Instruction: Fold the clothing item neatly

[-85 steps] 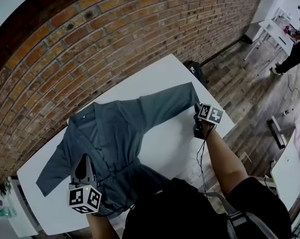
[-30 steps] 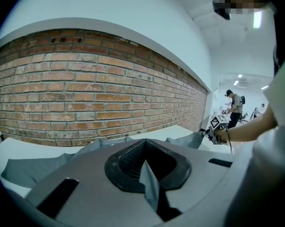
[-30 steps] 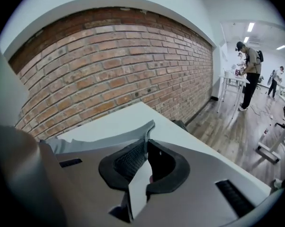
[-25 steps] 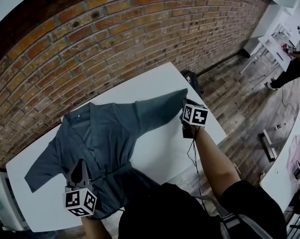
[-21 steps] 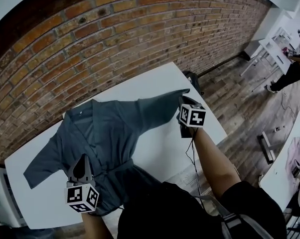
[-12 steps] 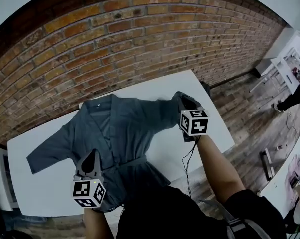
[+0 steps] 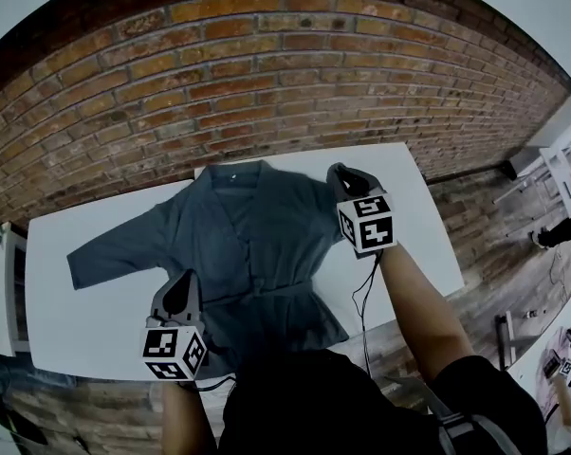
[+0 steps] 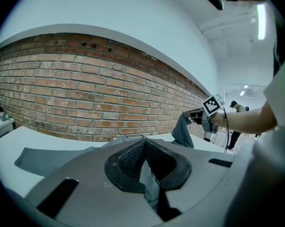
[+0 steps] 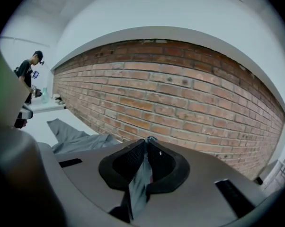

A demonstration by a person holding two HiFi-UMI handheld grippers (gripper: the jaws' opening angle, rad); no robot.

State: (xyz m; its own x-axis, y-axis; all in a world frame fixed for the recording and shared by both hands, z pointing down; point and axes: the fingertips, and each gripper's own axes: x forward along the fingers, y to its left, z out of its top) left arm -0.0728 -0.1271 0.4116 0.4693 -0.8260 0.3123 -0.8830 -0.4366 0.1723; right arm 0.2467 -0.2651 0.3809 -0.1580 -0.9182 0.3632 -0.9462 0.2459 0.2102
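A grey-blue wrap garment [image 7: 252, 240] lies spread on the white table [image 7: 77, 325], collar toward the brick wall. My left gripper [image 7: 185, 281] is at its lower left hem, shut on a fold of the cloth [image 8: 149, 183]. My right gripper [image 7: 342, 172] is shut on the end of the right sleeve [image 9: 138, 181] and holds it lifted above the garment's right shoulder. In the left gripper view that sleeve [image 8: 182, 132] hangs from the right gripper [image 8: 195, 116]. The left sleeve [image 7: 115, 249] lies flat, stretched out to the left.
The brick wall [image 7: 267, 74] runs close behind the table's far edge. Wooden floor [image 7: 513, 282] lies beyond the table's right end [image 7: 437, 226]. A person [image 9: 26, 74] stands by another table far off in the right gripper view.
My right gripper has lifted the right sleeve off the table and carried it up and inward toward the garment's body. My left gripper has shifted a little while keeping its hold on the hem.
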